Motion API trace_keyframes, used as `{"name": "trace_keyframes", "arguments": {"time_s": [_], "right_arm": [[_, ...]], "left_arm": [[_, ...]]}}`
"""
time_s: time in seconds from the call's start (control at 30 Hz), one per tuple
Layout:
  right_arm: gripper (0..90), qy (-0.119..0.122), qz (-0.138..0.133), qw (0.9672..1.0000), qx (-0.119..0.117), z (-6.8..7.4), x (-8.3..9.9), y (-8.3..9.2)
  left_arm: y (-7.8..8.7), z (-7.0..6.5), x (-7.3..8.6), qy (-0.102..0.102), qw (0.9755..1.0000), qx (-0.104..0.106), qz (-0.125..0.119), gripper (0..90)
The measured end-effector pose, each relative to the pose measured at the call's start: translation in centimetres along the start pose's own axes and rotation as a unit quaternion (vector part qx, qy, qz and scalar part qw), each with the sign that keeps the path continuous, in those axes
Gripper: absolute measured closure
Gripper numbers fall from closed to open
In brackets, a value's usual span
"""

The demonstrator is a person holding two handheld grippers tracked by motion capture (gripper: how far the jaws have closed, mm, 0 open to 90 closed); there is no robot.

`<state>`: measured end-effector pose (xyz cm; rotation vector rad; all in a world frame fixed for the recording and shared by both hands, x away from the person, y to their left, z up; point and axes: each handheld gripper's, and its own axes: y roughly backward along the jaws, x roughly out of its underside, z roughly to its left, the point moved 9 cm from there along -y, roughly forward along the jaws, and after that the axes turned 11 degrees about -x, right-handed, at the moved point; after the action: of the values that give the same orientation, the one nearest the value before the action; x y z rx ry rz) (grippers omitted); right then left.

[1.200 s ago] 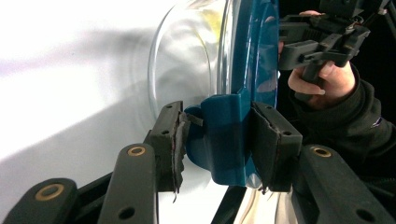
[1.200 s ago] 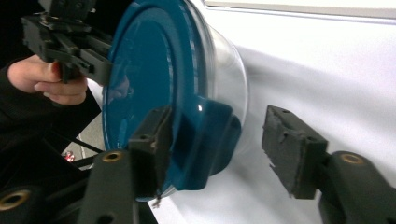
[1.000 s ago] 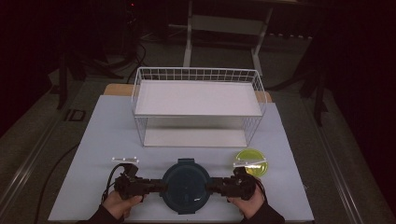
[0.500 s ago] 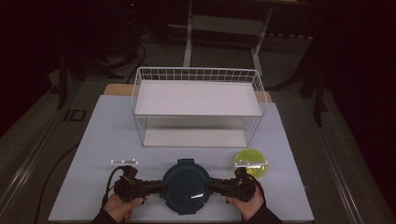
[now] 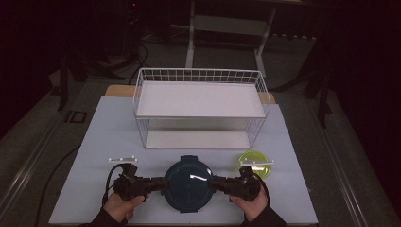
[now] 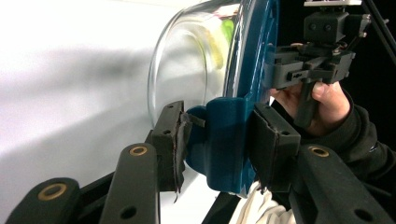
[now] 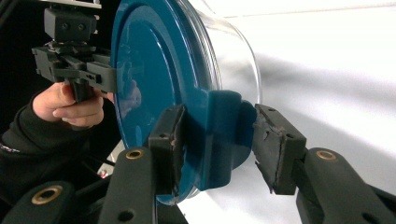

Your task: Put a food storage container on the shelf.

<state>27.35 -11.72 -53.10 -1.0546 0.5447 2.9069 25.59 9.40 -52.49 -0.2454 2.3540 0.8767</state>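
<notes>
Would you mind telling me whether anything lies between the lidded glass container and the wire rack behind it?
Nothing visible does. The lidded container sits at the near edge, with the left gripper and right gripper at its side clips. Bare table runs to the wire rack. The green bowl stands off to the right.

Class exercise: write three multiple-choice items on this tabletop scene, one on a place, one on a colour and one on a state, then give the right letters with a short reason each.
1. Where does the small yellow-green bowl stand?
A. on top of the white wire rack
B. on the table by the right gripper
C. under the rack

2. What colour is the lid of the round clear container?
A. dark blue
B. red
C. white

3. What does the left gripper grip?
A. nothing
B. the bowl
C. a side clip of the lid

Answers: B, the high view shows it beside that hand; A, both gripper views show blue; C, its pads press on the clip.
</notes>
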Motion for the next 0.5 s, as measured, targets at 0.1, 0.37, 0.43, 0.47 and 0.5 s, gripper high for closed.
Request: {"name": "trace_keyframes", "arguments": {"time_s": [0.1, 0.37, 0.43, 0.47, 0.5], "right_arm": [[54.6, 0.003, -0.012, 0.9999, -0.003, 0.4, -1.0, 0.3], [54.7, 0.019, -0.028, 0.9994, -0.001, 1.9, -3.9, 1.2], [54.7, 0.021, -0.033, 0.9992, -0.002, 2.2, -4.6, 1.5], [54.7, 0.023, -0.035, 0.9991, -0.002, 2.3, -5.0, 1.6], [54.7, 0.023, -0.036, 0.9991, -0.003, 2.4, -5.4, 1.7]], "left_arm": [[0.5, -0.5, -1.2, -0.008, 0.9999, -0.004, -0.008, 57.5], [1.7, -1.9, -4.2, -0.028, 0.999, -0.001, -0.033, 57.5], [1.9, -2.3, -5.1, -0.034, 0.9988, -0.003, -0.035, 57.5], [2.0, -2.4, -5.5, -0.037, 0.9985, -0.003, -0.04, 57.5], [2.1, -2.6, -5.9, -0.04, 0.9984, -0.003, -0.04, 57.5]]}}
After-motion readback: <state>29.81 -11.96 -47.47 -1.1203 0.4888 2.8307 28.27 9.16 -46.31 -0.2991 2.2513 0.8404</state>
